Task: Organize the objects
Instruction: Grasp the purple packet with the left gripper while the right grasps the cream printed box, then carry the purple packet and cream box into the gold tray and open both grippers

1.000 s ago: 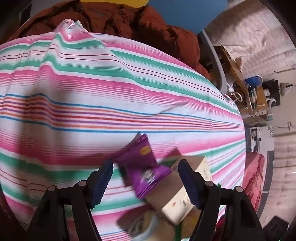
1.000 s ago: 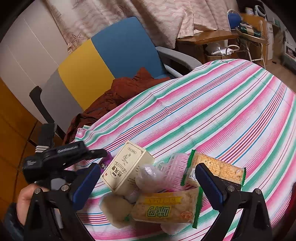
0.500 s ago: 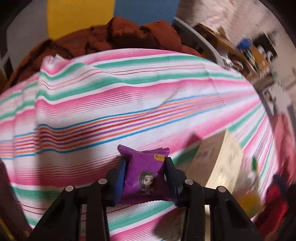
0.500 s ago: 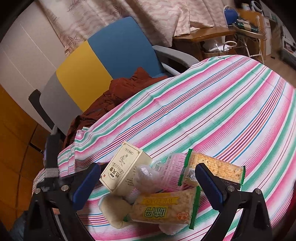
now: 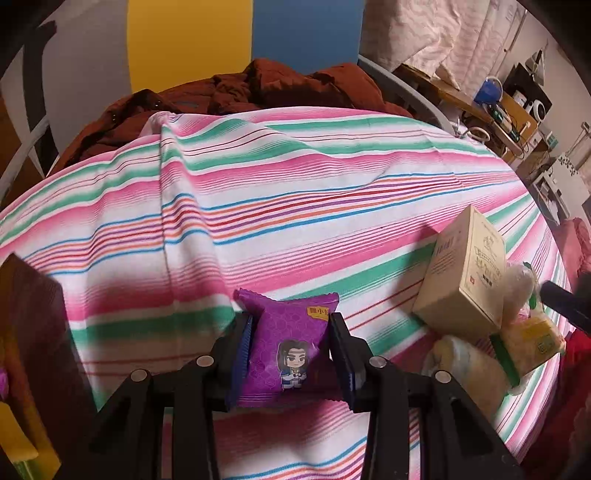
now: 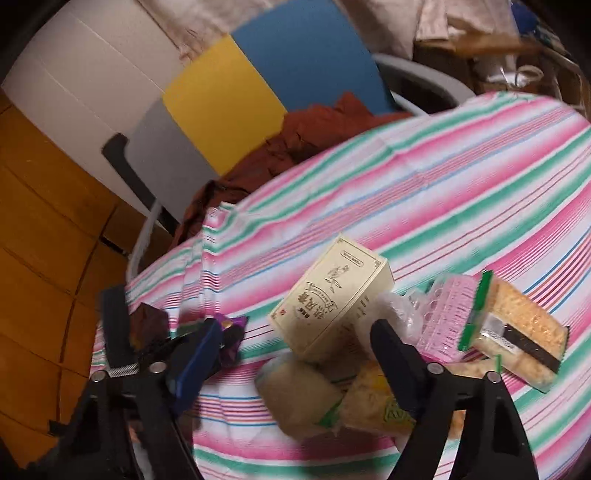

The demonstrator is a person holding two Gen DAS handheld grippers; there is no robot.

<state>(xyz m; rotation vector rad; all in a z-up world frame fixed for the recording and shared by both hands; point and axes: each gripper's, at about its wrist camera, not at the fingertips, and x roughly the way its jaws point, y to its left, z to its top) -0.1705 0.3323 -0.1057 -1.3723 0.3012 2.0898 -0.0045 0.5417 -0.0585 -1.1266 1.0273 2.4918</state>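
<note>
Gripping one purple snack packet (image 5: 288, 347) in the left gripper (image 5: 291, 354), clear of the pile beside the cream box (image 6: 332, 299). Hovering over that pile with the right gripper (image 6: 288, 362), fingers spread, empty. Probably early yet: box, cracker packs (image 6: 517, 328) and wrapped buns (image 6: 299, 391) unsorted.

A lived-in room of a home: a round table under a pink, green and white striped cloth (image 5: 332, 177), a rust-brown garment (image 5: 280, 88) heaped on a chair with a yellow and blue back (image 6: 266, 81), pale patterned curtains (image 5: 443, 33), orange wood flooring (image 6: 40, 236), and a cluttered wooden side desk (image 5: 491, 103) with small appliances beyond the table
</note>
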